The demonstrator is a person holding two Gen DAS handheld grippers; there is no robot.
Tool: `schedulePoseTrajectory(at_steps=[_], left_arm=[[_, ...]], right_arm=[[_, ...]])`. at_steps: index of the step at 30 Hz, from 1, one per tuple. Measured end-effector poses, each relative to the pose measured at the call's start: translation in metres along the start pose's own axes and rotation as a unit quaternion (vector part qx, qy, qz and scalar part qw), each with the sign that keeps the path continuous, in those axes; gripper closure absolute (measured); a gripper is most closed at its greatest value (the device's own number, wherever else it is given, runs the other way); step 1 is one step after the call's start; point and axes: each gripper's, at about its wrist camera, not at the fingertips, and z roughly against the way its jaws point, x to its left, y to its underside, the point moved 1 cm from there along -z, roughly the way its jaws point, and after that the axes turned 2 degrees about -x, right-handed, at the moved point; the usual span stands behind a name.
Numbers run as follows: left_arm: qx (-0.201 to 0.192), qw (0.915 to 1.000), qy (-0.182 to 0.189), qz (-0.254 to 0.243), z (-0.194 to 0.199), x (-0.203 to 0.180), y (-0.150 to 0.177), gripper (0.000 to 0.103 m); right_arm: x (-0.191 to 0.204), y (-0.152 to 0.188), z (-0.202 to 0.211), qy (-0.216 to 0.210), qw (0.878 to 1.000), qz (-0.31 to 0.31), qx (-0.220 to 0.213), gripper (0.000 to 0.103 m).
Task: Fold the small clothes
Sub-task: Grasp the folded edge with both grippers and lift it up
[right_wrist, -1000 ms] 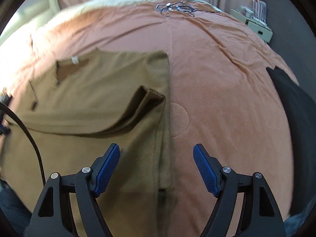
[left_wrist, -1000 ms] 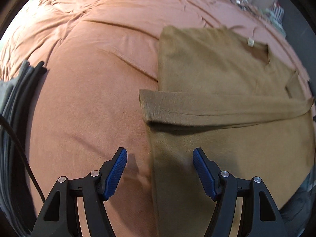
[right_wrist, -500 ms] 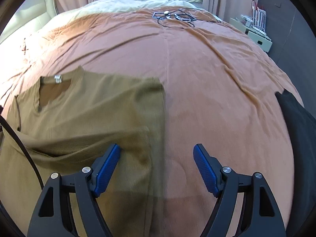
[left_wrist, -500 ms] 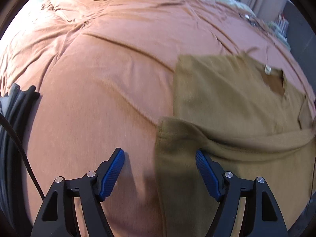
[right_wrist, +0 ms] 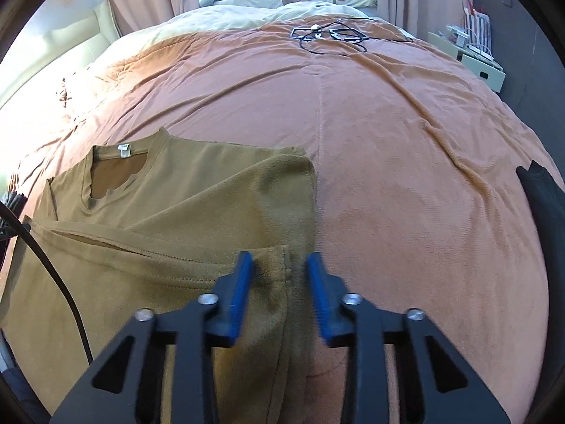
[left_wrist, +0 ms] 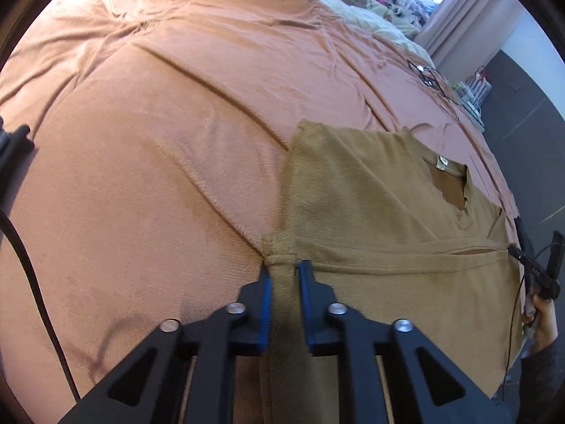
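An olive-brown T-shirt point(left_wrist: 370, 212) lies flat on the bed, collar at the far end, with a sleeve folded across its chest. My left gripper point(left_wrist: 284, 275) is at the shirt's left edge. Its jaws are closing and pinch a bunched strip of that edge between the blue pads. In the right wrist view the T-shirt point(right_wrist: 176, 212) fills the lower left. My right gripper point(right_wrist: 280, 265) straddles its right edge with jaws closing. The fabric between them lies flat, with a gap still showing. A person's hand point(left_wrist: 542, 321) shows at the far right.
The orange bedspread point(right_wrist: 388, 141) is wrinkled all around the shirt. Tangled cables point(right_wrist: 332, 33) lie at its far end, before pillows and plush toys. A black garment point(right_wrist: 543, 212) lies at the right edge, dark folded clothes point(left_wrist: 10, 141) at the left. A nightstand point(right_wrist: 476, 67) stands beside the bed.
Both grippers have gone from wide open to nearly closed at the shirt's side edges. The left one has taken hold of the left edge, which is now bunched.
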Motion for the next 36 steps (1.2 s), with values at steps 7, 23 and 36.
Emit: schedulePoseTrajectory(at_steps=[7, 23, 36], left_arm=[[-0.022, 0.9996, -0.011, -0.015, 0.022, -0.009, -0.002, 0.097], [-0.035, 0.9993, -0.011, -0.006, 0.051, -0.012, 0.005, 0.097], [-0.107, 0.9939, -0.008, -0.026, 0.127, -0.044, -0.011, 0.097]], right_arm=[[0.005, -0.002, 0.021, -0.006, 1.000, 0.011, -0.009, 0.094], [0.014, -0.013, 0.008, 0.008, 0.999, 0.029, 0.014, 0.100], [0.002, -0.011, 0.106, -0.002, 0.996, -0.022, -0.090, 0.101]])
